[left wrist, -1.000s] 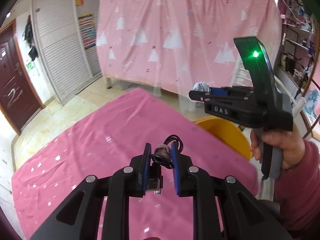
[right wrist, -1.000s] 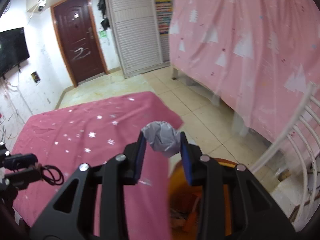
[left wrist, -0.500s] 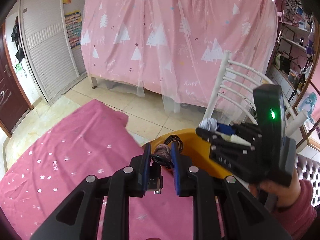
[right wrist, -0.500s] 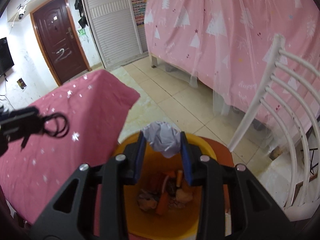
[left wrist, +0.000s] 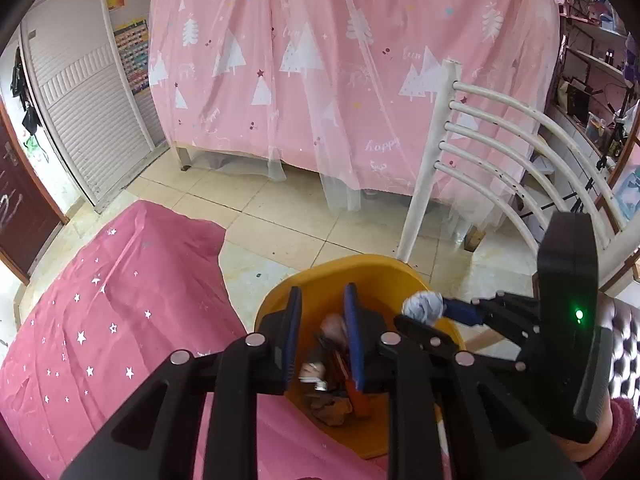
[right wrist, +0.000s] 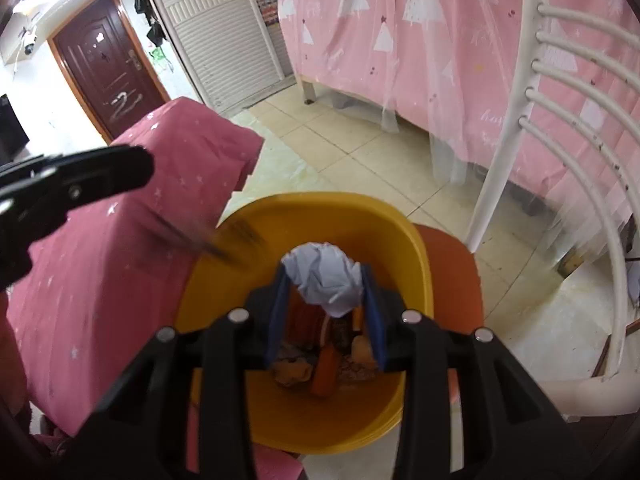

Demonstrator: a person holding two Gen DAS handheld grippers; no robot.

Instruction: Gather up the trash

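The left claw (left wrist: 319, 330) is opening over the yellow bin (right wrist: 304, 216) with nothing visibly between its pads. The right claw (right wrist: 325, 304) grips a crumpled paper ball (right wrist: 325, 280) above the bin; it should release only once centred. A dark blurred streak near the bin's rim cannot be identified.

Both wrist views look steeply down along their jaws, close above the yellow bin (left wrist: 362, 270) (right wrist: 340, 216). Shared: bin, pink-covered bench (left wrist: 120, 300) (right wrist: 120, 248), white chair (left wrist: 480, 152) (right wrist: 560, 92), pink curtain (left wrist: 340, 60) (right wrist: 440, 20).
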